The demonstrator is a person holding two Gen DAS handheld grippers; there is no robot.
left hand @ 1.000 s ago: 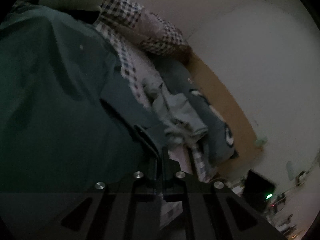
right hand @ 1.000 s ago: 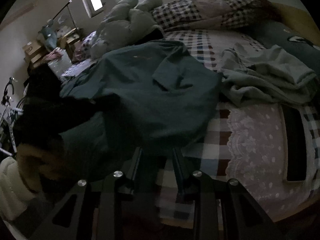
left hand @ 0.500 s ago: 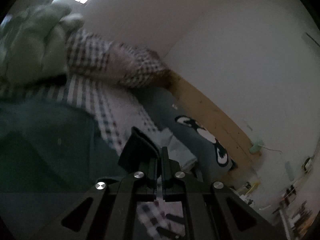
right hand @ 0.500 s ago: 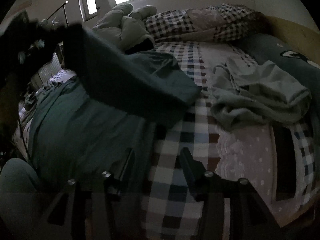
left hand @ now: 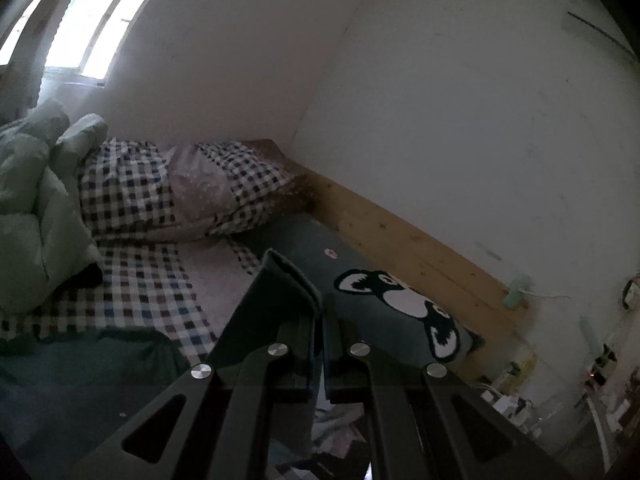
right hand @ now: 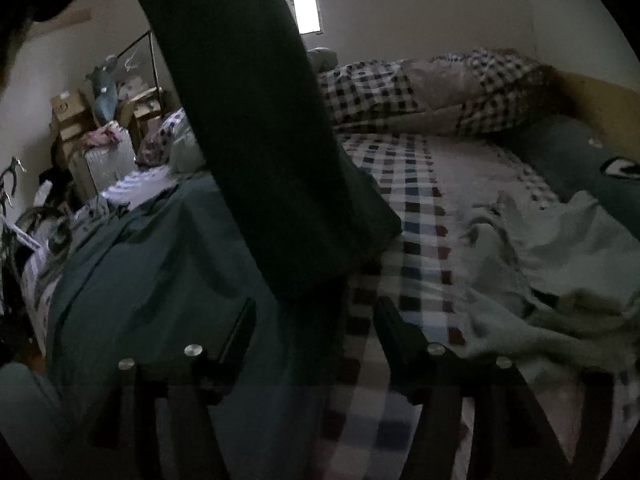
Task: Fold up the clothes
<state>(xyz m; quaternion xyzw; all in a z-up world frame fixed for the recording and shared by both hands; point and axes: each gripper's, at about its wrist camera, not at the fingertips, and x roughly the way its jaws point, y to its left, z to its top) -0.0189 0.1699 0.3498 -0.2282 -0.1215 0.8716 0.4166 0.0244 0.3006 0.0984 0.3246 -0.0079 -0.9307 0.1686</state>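
A soft, limp dark green garment (right hand: 256, 168) hangs from the upper left of the right wrist view down to the checked bed (right hand: 416, 216), pinched at a folded edge by the closed left claw (left hand: 318, 312), while the empty right claw (right hand: 316, 320) is opening below, probably best placed to take a free lower hem.

Your dark green garment (right hand: 168, 264) lies spread on the checked bed, one part of it (left hand: 276, 304) lifted high off the rest. A pale grey-green garment (right hand: 560, 264) lies crumpled nearby.
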